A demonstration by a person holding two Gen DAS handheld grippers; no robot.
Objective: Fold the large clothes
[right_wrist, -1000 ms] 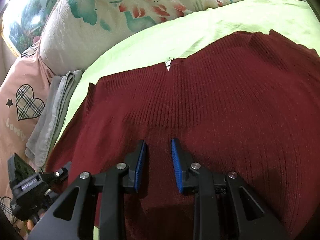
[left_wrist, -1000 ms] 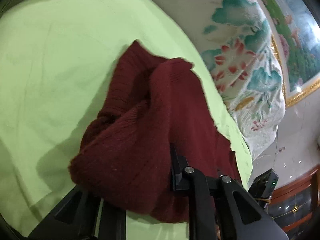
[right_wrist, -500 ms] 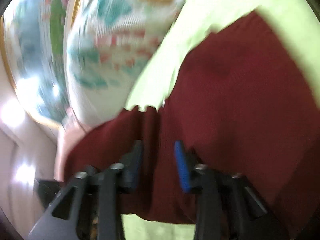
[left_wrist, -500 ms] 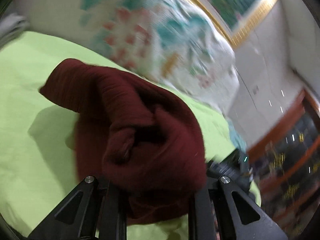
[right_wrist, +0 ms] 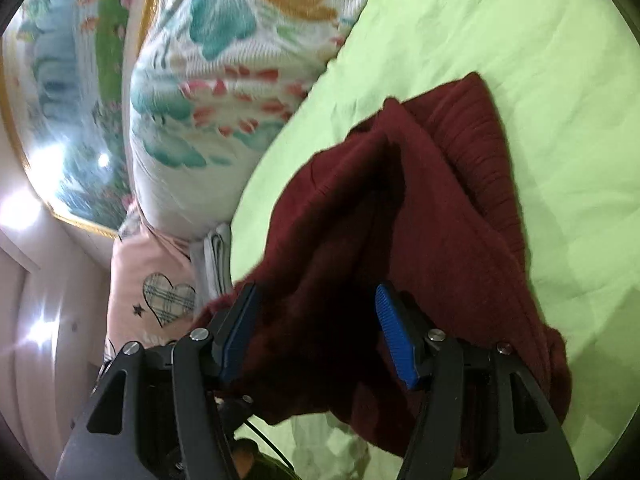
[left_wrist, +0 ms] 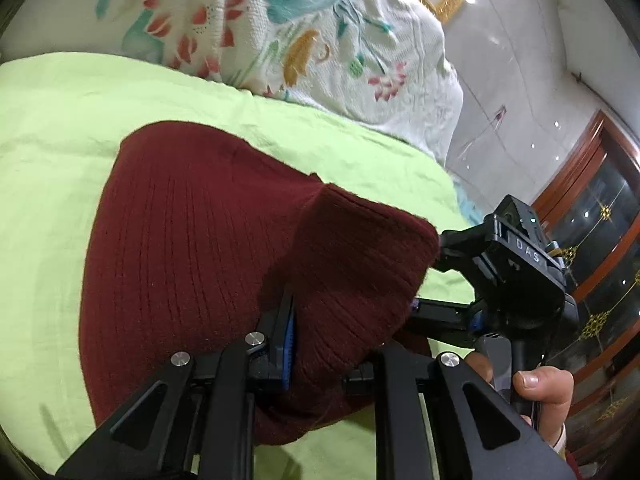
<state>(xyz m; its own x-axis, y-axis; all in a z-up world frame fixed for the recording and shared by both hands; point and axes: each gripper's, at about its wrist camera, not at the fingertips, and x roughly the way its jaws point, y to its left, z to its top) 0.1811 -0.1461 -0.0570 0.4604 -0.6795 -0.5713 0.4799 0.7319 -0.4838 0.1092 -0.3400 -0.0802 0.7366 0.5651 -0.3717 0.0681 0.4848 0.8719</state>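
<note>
A dark red ribbed knit sweater (left_wrist: 188,248) lies bunched on a light green bed sheet (left_wrist: 60,128). In the left wrist view a thick fold of it fills the space between my left gripper's (left_wrist: 324,344) jaws, which stand apart around the bunch; the right finger is hidden by cloth. In the right wrist view the sweater (right_wrist: 452,248) hangs in folds. My right gripper (right_wrist: 316,336) is open, blue pads wide apart, with cloth lying loosely between them. The right gripper also shows in the left wrist view (left_wrist: 516,264), held by a hand.
A large floral quilt (left_wrist: 304,28) is piled at the back of the bed. A pink cushion with a plaid heart (right_wrist: 160,292) and a folded grey cloth (right_wrist: 216,256) lie beside it. A framed painting (right_wrist: 80,80) and wooden cabinet (left_wrist: 592,248) stand beyond.
Both grippers swung round over the sweater, which went from spread out to folded and bunched. The right gripper's jaws opened wide. The left gripper still has a fold between its fingers.
</note>
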